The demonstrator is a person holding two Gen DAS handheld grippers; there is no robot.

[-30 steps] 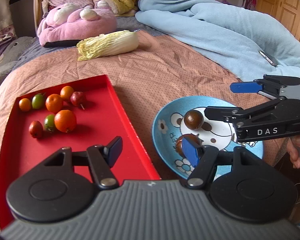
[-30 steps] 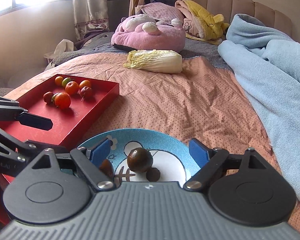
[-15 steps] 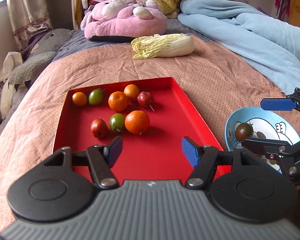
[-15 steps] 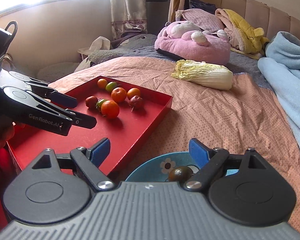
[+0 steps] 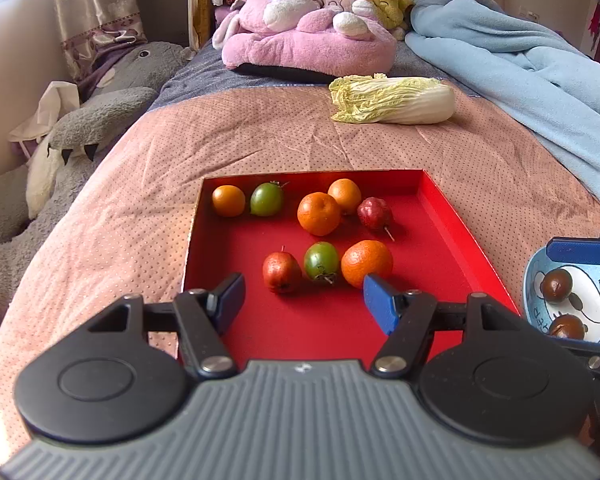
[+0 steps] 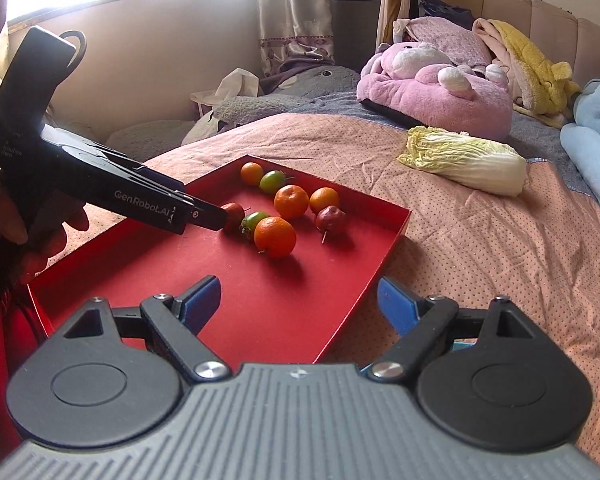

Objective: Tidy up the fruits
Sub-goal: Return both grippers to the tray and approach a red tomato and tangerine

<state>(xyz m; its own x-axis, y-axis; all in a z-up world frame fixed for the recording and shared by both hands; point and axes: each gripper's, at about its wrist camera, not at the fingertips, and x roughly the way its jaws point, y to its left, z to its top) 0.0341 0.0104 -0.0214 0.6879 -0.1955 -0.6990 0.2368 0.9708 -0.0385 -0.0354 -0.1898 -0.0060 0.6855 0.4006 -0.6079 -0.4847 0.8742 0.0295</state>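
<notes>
Red tray [image 5: 452, 216] floor is left bare at lower centre of the left view, where the left hand-held gripper [image 5: 304, 300] is held open, empty; the right hand-held gripper [image 6: 300, 304] is spread empty over the tray's right rim.

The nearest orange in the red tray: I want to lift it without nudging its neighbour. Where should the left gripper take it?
Grip the nearest orange across its round middle, from above, pads front and back: the green fruit touches its left.

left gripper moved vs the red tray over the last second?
Yes. The left gripper has swung from straddling the red tray's right edge beside the blue bowl to over the tray, jaws open.
</notes>
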